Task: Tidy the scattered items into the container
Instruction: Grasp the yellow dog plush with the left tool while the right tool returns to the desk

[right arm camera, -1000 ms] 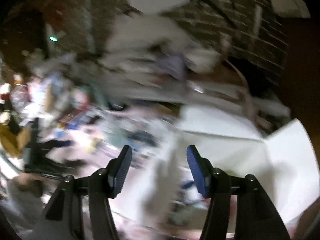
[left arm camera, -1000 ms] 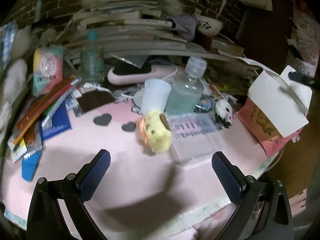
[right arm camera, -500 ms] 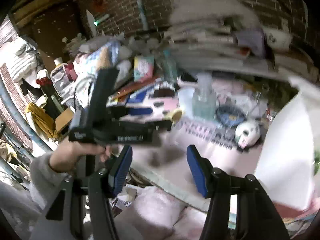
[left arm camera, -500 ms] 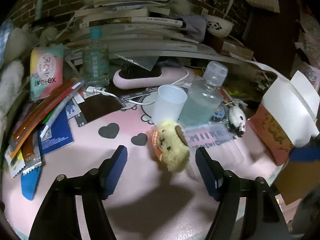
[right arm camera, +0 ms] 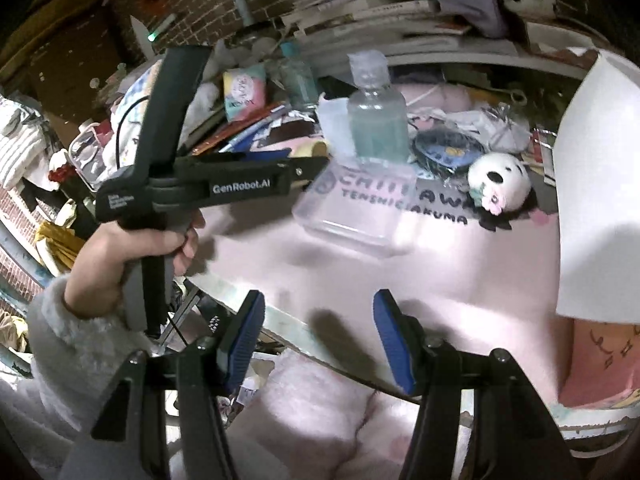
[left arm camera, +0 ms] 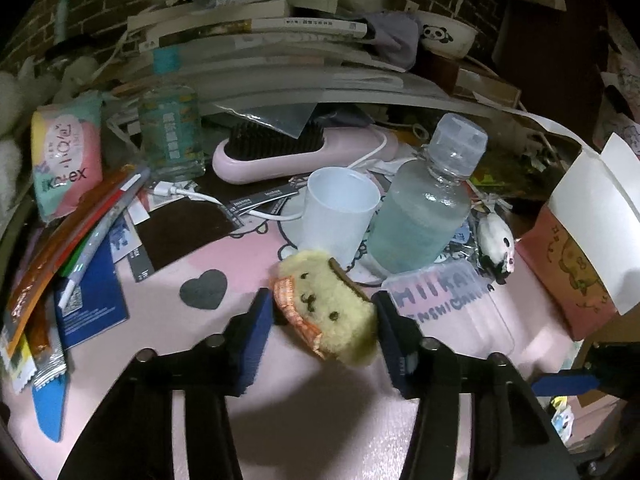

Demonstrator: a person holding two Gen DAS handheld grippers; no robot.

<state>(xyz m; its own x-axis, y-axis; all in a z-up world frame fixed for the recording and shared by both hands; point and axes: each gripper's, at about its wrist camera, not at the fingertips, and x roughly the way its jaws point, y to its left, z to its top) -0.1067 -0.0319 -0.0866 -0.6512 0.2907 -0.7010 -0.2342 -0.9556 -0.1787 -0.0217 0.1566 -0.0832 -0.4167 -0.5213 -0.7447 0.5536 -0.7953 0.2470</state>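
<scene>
Left gripper (left arm camera: pixel 320 330): advanced; jaws narrowed around plush (left arm camera: pixel 326 308).
Right gripper (right arm camera: pixel 318 338): swung from bag (right arm camera: pixel 592 184) toward mat (right arm camera: pixel 460 272).

The pink bench (left arm camera: pixel 168 360) lies bare in front of the left claw (left arm camera: pixel 320 334). Ahead, the white cup (left arm camera: pixel 340 210), the clear bottle (left arm camera: pixel 420 220) and the clear flat case (left arm camera: pixel 452 312) crowd together just behind the yellow plush (left arm camera: pixel 328 312). The packets (left arm camera: pixel 60 240) block the left side; the pink paper bag (left arm camera: pixel 576 264) walls the right.
</scene>
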